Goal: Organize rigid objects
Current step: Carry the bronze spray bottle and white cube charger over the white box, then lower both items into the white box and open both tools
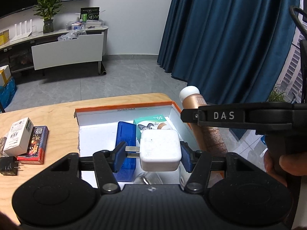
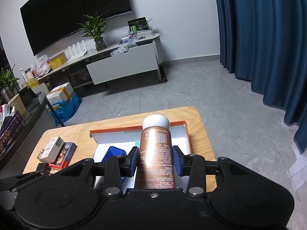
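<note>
My left gripper (image 1: 152, 156) is shut on a white plug-in charger (image 1: 160, 150), its prongs against the left pad, held above the orange-rimmed white box (image 1: 122, 109). Inside the box lie a blue case (image 1: 125, 132) and a teal packet (image 1: 151, 123). My right gripper (image 2: 155, 160) is shut on a bronze tube with a white cap (image 2: 155, 153), pointing forward over the box (image 2: 180, 123). In the left wrist view the tube (image 1: 193, 99) and the right gripper's finger (image 1: 224, 116) hang at the box's right side.
On the wooden table (image 1: 48, 113) left of the box sit a white carton (image 1: 18, 134), a card deck (image 1: 35, 142) and a black plug adapter (image 1: 8, 165). A clear glass object (image 1: 147, 178) lies under the charger. Blue curtains (image 2: 259, 38) hang to the right, and a TV stand (image 2: 122, 65) stands across the floor.
</note>
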`<state>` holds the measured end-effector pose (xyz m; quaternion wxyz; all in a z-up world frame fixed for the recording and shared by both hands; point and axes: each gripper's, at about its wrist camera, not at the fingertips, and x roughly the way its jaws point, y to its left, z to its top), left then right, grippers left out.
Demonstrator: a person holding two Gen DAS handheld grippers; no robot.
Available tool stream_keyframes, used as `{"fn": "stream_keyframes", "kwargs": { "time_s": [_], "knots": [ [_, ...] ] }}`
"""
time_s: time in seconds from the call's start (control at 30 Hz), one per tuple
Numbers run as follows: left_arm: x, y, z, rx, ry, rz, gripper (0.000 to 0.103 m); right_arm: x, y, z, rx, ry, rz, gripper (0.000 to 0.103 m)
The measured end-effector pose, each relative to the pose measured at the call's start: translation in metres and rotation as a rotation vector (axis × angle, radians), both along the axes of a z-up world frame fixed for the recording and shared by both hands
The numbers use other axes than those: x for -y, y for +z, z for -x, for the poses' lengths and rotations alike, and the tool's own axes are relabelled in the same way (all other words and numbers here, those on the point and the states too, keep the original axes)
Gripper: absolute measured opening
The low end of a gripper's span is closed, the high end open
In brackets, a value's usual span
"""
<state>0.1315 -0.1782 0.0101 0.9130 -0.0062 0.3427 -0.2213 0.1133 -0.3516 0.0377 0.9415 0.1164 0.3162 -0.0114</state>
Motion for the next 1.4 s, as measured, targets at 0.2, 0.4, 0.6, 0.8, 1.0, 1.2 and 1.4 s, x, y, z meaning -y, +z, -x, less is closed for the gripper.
{"fn": "stream_keyframes", "kwargs": {
  "time_s": [0.2, 0.4, 0.6, 0.8, 1.0, 1.2, 1.4],
  "knots": [
    [0.003, 0.001, 0.0, 0.004, -0.004, -0.006, 0.059, 0.001, -0.001, -0.005, -0.011, 0.002, -0.001, 0.047],
    [0.005, 0.0, -0.001, 0.003, -0.009, -0.013, 0.059, -0.001, -0.004, -0.009, -0.021, 0.008, 0.005, 0.047],
    [0.007, -0.001, -0.002, 0.005, -0.012, -0.017, 0.059, -0.002, -0.009, -0.015, -0.037, 0.01, 0.004, 0.047],
    [0.009, -0.003, -0.005, 0.002, -0.019, -0.018, 0.059, -0.003, -0.01, -0.019, -0.04, 0.012, 0.003, 0.047],
    [0.008, -0.004, -0.005, 0.0, -0.015, -0.02, 0.059, -0.001, -0.014, -0.024, -0.058, 0.014, 0.004, 0.047],
    [0.009, -0.004, -0.007, -0.004, -0.015, -0.017, 0.059, -0.002, -0.016, -0.029, -0.071, 0.015, 0.003, 0.047],
    [0.014, -0.009, -0.01, -0.005, -0.027, -0.029, 0.059, -0.002, -0.017, -0.031, -0.073, 0.009, 0.004, 0.047]
  ]
}}
